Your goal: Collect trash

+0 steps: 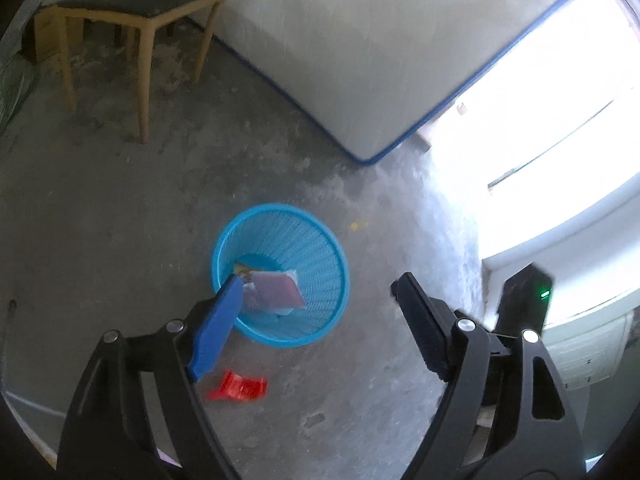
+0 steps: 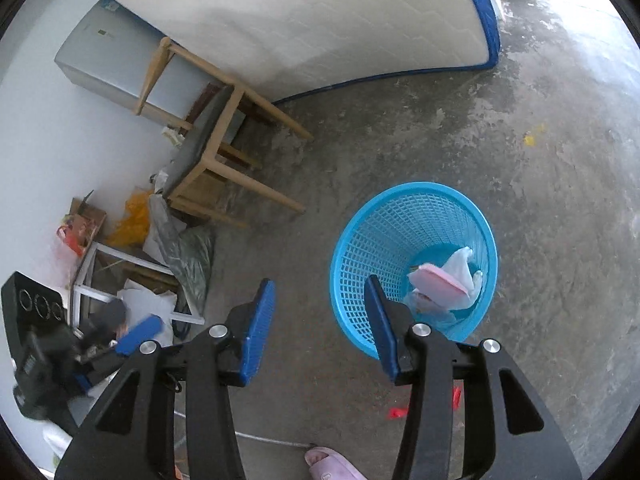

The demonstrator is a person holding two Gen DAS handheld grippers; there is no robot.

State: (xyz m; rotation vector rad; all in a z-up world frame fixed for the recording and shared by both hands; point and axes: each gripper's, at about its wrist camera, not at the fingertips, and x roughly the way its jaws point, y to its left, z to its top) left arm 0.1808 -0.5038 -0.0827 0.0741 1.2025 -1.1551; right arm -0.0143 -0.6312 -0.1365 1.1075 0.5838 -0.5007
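Note:
A blue mesh waste basket (image 1: pixel 316 240) stands on the concrete floor; it also shows in the right wrist view (image 2: pixel 384 216). Inside lie a pink flat packet (image 1: pixel 280 290) (image 2: pixel 438 280) and a white plastic bag (image 2: pixel 464 268). A red wrapper (image 1: pixel 240 387) lies on the floor just in front of the basket; bits of it (image 2: pixel 396 413) show behind my right gripper's finger. A small yellow scrap (image 1: pixel 358 225) (image 2: pixel 530 139) lies beyond the basket. My left gripper (image 1: pixel 316 296) is open and empty above the basket's near side. My right gripper (image 2: pixel 320 300) is open and empty, left of the basket.
A wooden chair (image 1: pixel 136 4) (image 2: pixel 216 152) stands by a white mattress with blue edging (image 1: pixel 360 48) (image 2: pixel 304 20) leaning against the wall. Bags, boxes and clutter (image 2: pixel 132 248) pile by the wall. A pink slipper (image 2: pixel 332 464) shows at the bottom edge. A bright doorway (image 1: pixel 560 120) is at right.

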